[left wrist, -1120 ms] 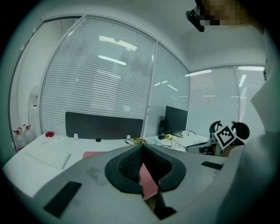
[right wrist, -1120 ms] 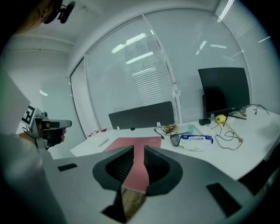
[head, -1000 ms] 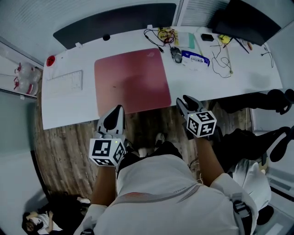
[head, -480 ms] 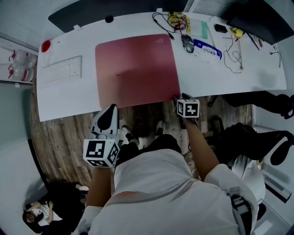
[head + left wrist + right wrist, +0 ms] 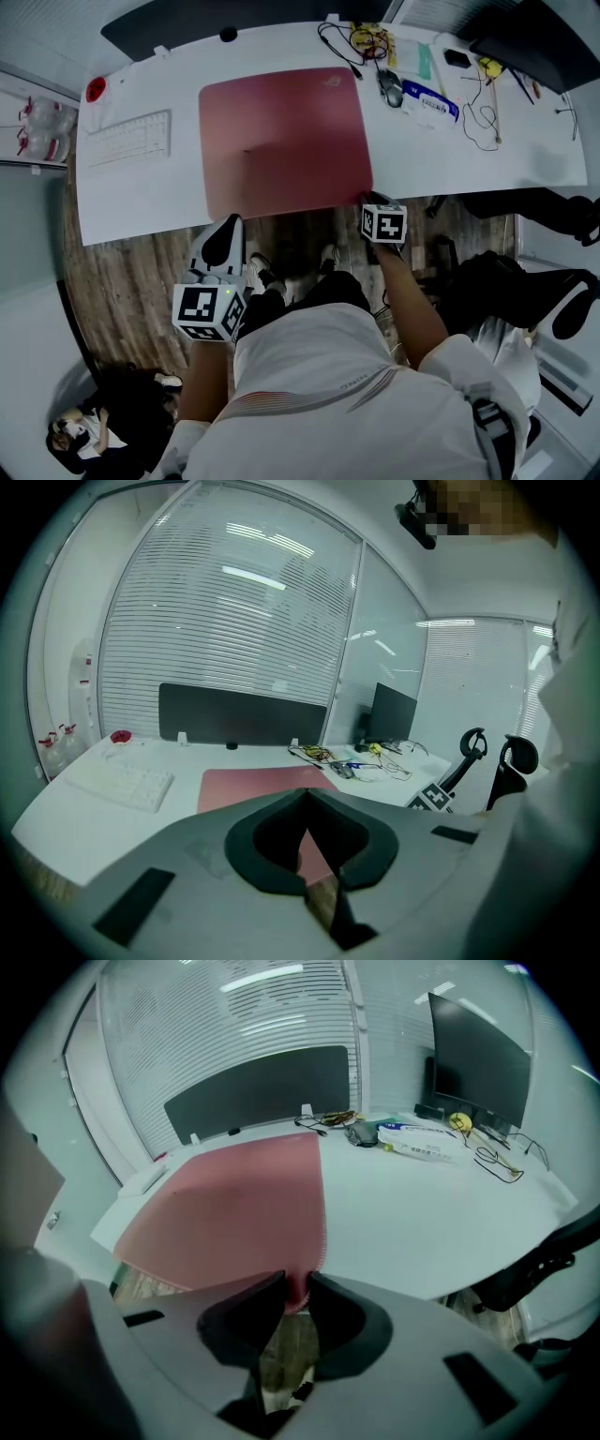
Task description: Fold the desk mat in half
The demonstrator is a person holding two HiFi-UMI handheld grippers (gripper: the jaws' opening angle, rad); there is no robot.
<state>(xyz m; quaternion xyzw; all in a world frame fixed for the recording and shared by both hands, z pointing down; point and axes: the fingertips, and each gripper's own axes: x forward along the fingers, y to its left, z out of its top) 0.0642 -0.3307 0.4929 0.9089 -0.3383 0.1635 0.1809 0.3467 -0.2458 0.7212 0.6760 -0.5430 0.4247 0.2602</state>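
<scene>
A pink desk mat [image 5: 281, 141] lies flat on the white desk [image 5: 141, 202], its near edge at the desk's front edge. My right gripper [image 5: 367, 201] is at the mat's near right corner. In the right gripper view its jaws [image 5: 297, 1288] have just been closing and now pinch that corner of the mat [image 5: 234, 1208] between the pads. My left gripper [image 5: 230, 228] hangs just off the desk's front edge, near the mat's near left corner but apart from it. In the left gripper view its jaws [image 5: 305, 794] meet at the tips, with the mat [image 5: 253, 785] beyond them.
A white keyboard [image 5: 129, 138] lies left of the mat, with a red object [image 5: 94, 91] behind it. A mouse [image 5: 391, 89], cables [image 5: 361, 42] and small items crowd the desk's far right. A dark panel [image 5: 234, 19] runs along the back. Office chairs [image 5: 553, 281] stand at the right.
The right gripper dropped from in front of the desk onto the mat's near right corner and closed on it. The left gripper shifted slightly toward the desk edge.
</scene>
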